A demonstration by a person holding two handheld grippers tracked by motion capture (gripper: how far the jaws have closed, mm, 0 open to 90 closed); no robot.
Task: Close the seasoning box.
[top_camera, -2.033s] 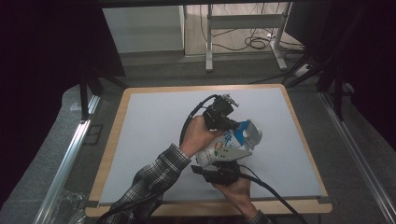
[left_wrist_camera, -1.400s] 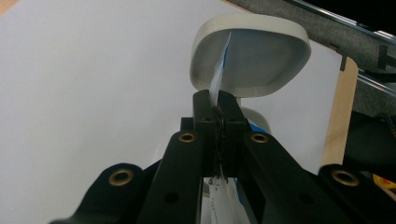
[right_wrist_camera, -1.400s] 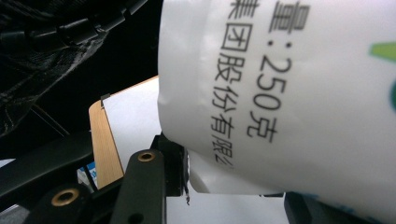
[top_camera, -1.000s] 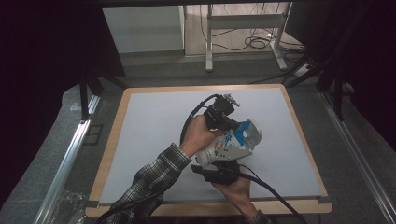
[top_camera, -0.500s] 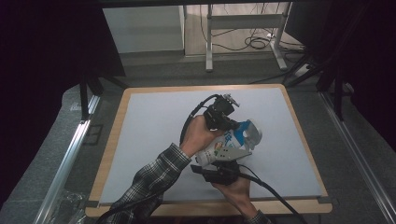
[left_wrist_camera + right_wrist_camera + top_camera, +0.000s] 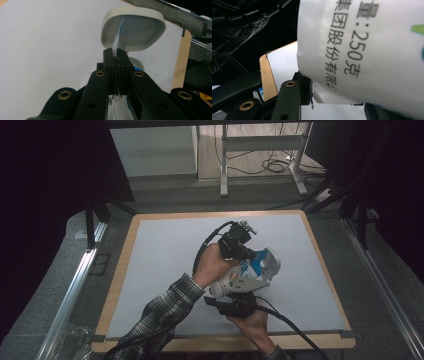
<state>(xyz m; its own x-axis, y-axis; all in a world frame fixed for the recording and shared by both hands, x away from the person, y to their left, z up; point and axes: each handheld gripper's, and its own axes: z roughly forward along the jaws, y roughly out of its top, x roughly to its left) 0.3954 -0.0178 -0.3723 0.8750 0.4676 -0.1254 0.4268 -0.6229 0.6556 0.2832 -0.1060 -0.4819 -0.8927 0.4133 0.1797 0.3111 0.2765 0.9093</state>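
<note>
A white and blue bag (image 6: 244,273) printed with "250" hangs tilted over the white mat, held between both grippers. My left gripper (image 6: 239,244) is shut on the bag's thin top edge (image 6: 117,41). Just beyond its jaws lies a cream bowl (image 6: 140,30), which sits beside the bag (image 6: 272,262) on the mat. My right gripper (image 6: 235,304) is lower and nearer the front edge. Its jaws (image 6: 337,100) close around the bag's bulky lower end (image 6: 367,50). Whether the bag's top is open is hidden.
The white mat (image 6: 160,265) lies on a wooden board (image 6: 117,290) with bare room left and behind the hands. Metal rails (image 6: 75,285) run along both sides. Desk legs and cables (image 6: 272,165) stand beyond the far edge.
</note>
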